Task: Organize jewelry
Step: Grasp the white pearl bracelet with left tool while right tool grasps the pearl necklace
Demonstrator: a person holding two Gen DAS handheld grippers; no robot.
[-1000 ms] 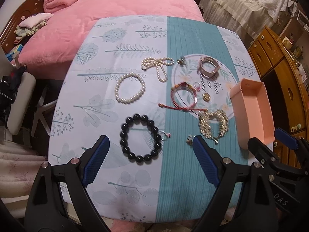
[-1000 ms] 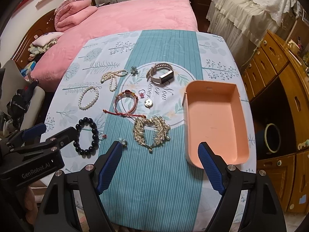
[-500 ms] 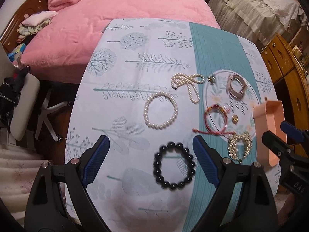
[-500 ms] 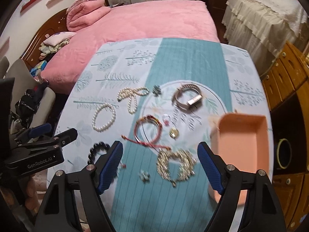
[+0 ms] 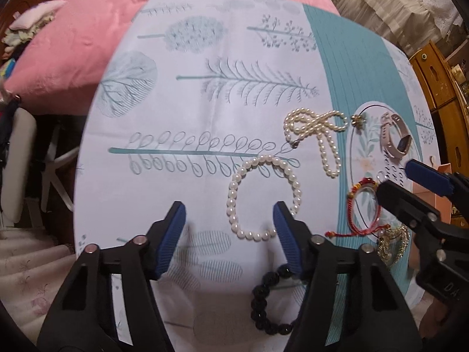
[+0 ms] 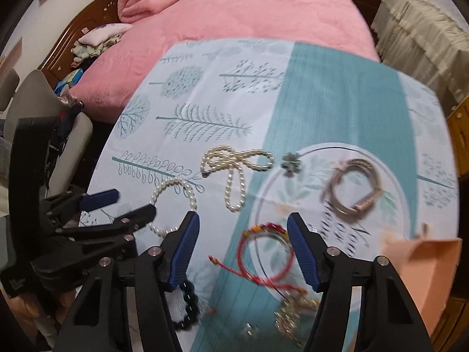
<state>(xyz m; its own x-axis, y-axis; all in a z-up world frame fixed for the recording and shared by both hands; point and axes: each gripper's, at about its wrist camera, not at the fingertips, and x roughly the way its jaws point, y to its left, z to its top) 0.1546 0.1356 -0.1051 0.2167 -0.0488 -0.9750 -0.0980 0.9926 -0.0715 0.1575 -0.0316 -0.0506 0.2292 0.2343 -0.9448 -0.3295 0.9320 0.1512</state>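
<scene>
Jewelry lies on a tablecloth (image 5: 205, 102). My left gripper (image 5: 228, 209) points down over a white pearl bracelet (image 5: 294, 182). Its jaws are closing, with the bracelet's left half between them and the pads clear of the beads. A black bead bracelet (image 5: 263, 308) lies just behind the left fingers. My right gripper (image 6: 244, 220) hovers over a red cord bracelet (image 6: 265, 228). Its jaws are also closing, with that bracelet between them, untouched. The peach box (image 6: 422, 264) sits at the right edge.
A pearl necklace (image 6: 234, 164), a small flower brooch (image 6: 291, 161), a pink watch (image 6: 351, 187) and a gold piece (image 6: 293, 311) also lie on the cloth. A pink bed (image 6: 263, 8) stands behind the table, a chair (image 5: 17, 161) to the left, and wooden drawers (image 5: 439, 88) to the right.
Both grippers came down and moved left over the table, and their jaws narrowed. The left passed the black bracelet to the pearl one. The right left the box for the red bracelet.
</scene>
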